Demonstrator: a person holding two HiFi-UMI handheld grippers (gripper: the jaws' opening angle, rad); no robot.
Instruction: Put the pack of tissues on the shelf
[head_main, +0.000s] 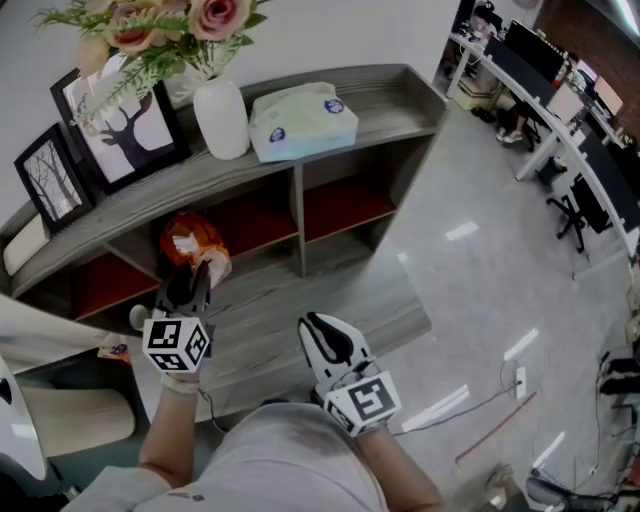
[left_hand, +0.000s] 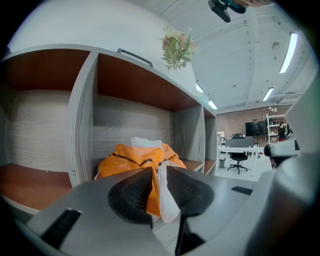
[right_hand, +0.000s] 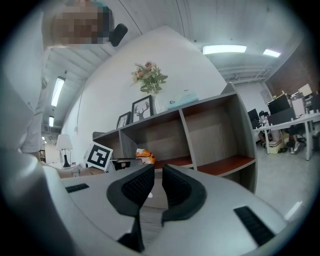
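shelf (head_main: 400, 95) top: vase (head_main: 222, 118), frames (head_main: 125, 125) crowd left | right end seemingly free

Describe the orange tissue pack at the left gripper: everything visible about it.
The orange tissue pack has a soft, crinkled, plastic-looking wrapper, orange with dark lines and white showing at its top. It sits slumped in a lower compartment of the shelf, beside a grey divider. A white-and-orange flap of it hangs between the jaws of the left gripper, which stand slightly apart. Its underside is hidden.

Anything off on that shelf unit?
The crumpled orange plastic tissue pack in the middle compartment of the grey wooden shelf sits slumped, white tissue poking out on top; a flap lies between the left gripper's open jaws. Nothing else odd.
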